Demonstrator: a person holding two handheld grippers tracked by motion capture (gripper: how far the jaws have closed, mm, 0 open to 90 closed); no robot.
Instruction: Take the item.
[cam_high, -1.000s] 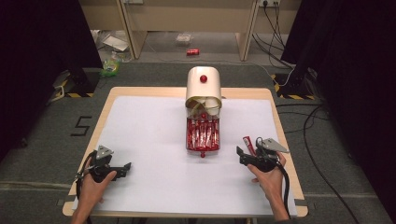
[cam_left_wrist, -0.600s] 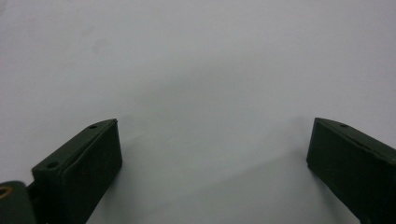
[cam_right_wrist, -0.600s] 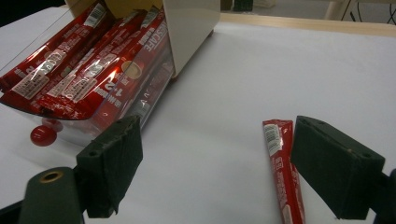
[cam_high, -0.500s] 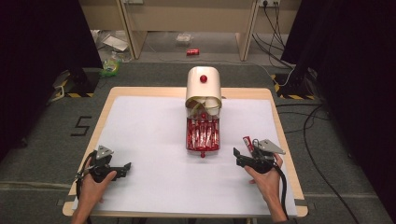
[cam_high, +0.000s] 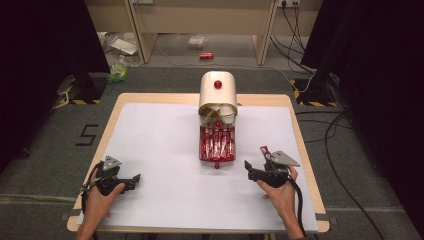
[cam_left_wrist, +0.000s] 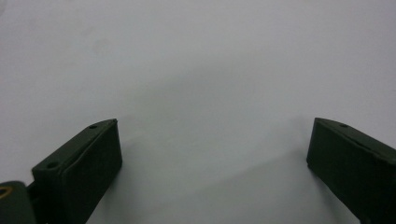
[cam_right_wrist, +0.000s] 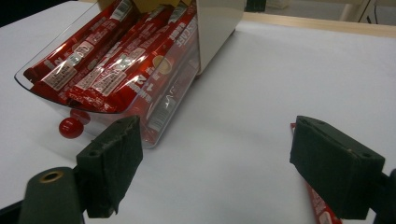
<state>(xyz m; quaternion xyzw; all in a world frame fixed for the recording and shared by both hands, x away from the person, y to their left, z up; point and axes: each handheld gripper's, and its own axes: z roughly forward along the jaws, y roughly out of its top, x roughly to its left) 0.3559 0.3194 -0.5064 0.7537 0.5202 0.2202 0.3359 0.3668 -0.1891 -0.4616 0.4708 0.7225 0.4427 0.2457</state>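
Nearest the table's front edge, the left gripper (cam_high: 131, 180) is held low over the bare white table cover (cam_high: 160, 145), its jaws spread wide with nothing between them, as the left gripper view confirms. At the right, the right gripper (cam_high: 248, 167) is likewise held with jaws spread and empty. One loose red stick sachet (cam_right_wrist: 320, 205) lies on the cover just beside and partly under its right-hand jaw; in the high view its red end (cam_high: 264, 149) is seen just beyond the gripper.

Farther off, at the table's middle, a clear drawer (cam_right_wrist: 161, 100) is pulled out of a cream dispenser box (cam_high: 218, 92) and is packed with red stick sachets (cam_high: 217, 142) laid side by side. A red ball knob (cam_right_wrist: 71, 127) projects from the drawer's front.

The step in hand is judged to be the pickup of the loose sachet. For a clean grasp, the right gripper would best be turned so that the sachet lies between the jaws across its narrow width, lowered until the jaw tips touch the cover, and only then closed. The thin foil is likely to slip or buckle if it is pinched at one corner.
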